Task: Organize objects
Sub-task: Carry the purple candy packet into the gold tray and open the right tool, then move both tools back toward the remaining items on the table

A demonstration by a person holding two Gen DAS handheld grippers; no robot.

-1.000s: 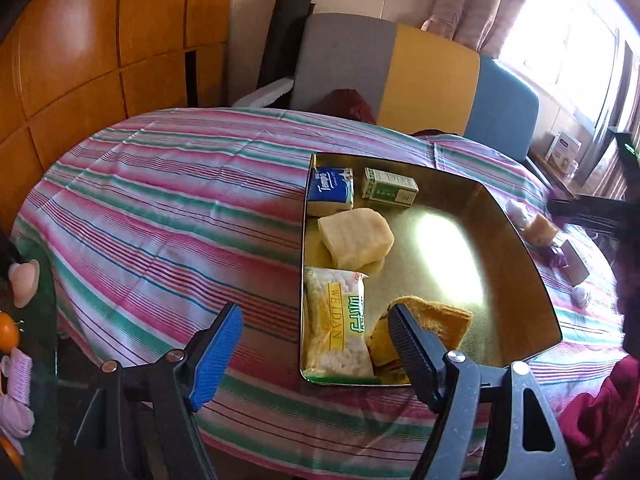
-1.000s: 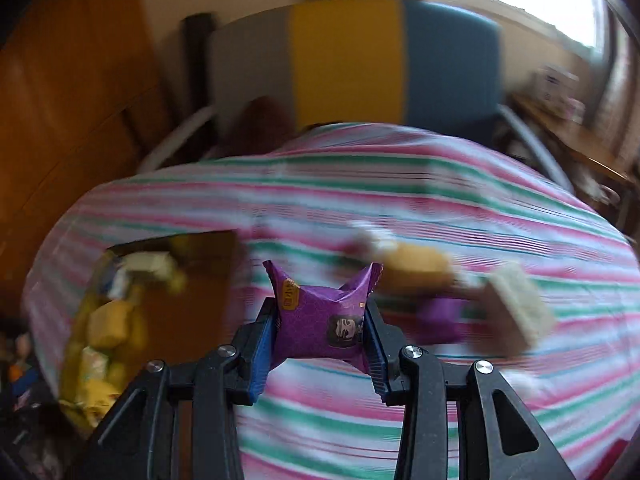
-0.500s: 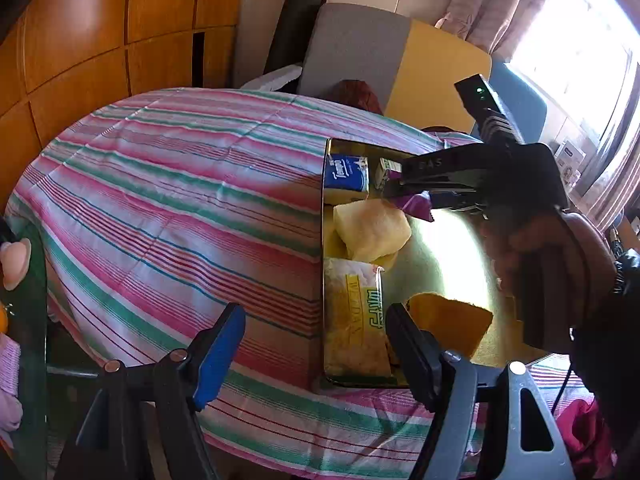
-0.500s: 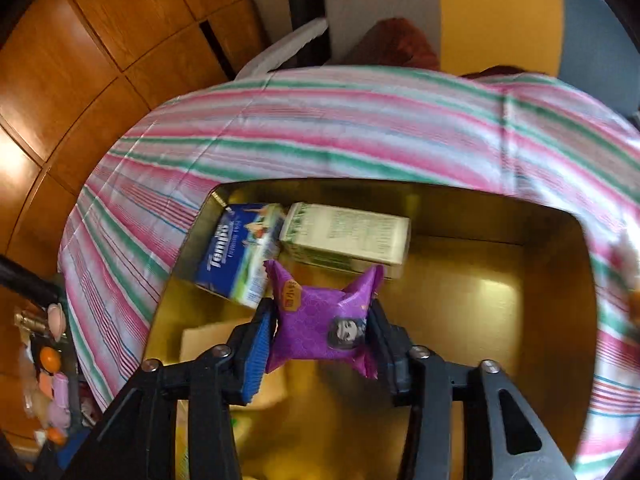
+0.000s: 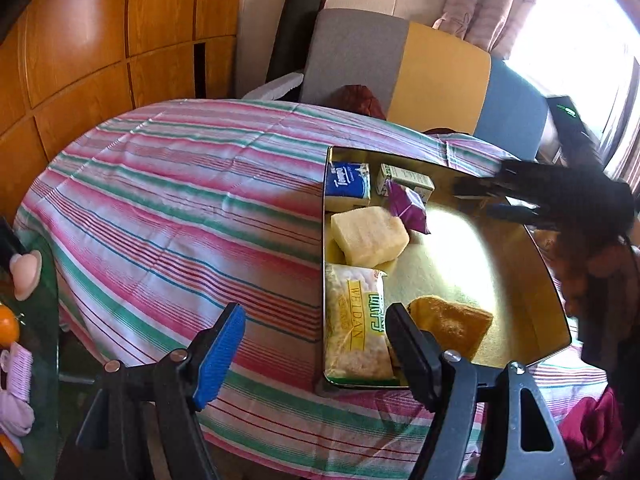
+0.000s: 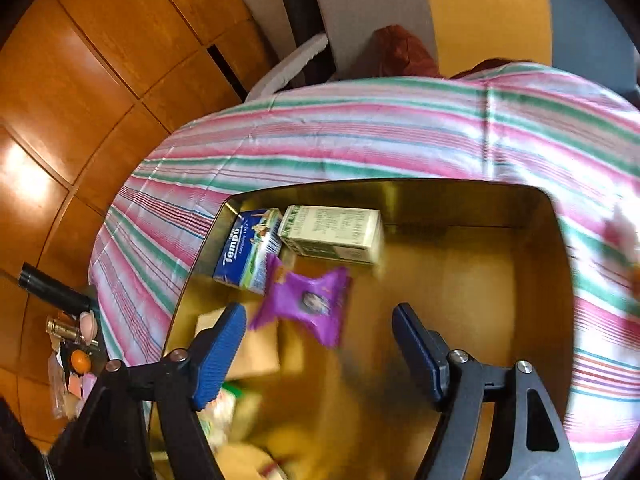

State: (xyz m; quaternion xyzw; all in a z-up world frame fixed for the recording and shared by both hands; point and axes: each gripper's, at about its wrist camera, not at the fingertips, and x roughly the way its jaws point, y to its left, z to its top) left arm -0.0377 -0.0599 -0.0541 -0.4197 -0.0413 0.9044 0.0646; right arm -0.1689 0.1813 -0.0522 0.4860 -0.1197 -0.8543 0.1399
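Five items already sit along the left side of the gold tray: a blue Tempo tissue pack, a pale green carton, a yellow sponge block, a WEIDAN snack bag and a brown pastry. The step in hand is releasing a purple snack packet into that tray. The right gripper has its jaws opening, both blue pads clear of the packet, which appears beyond the fingertips, blurred, just in front of the tissue pack and the carton; whether it has landed or is in mid-drop cannot be told from the right wrist view. From the left wrist view the packet seems to lean against the carton, next to the sponge block. To do this release well, the person should probably let the jaws spread fully before pulling away, so neither pad catches the crinkled wrapper ends, and then lift straight back over the bare middle of the tray instead of sweeping sideways across the carton. The left gripper hangs wide open and empty over the striped tablecloth near the tray's near-left corner, and it is best kept there, out of the right hand's path.
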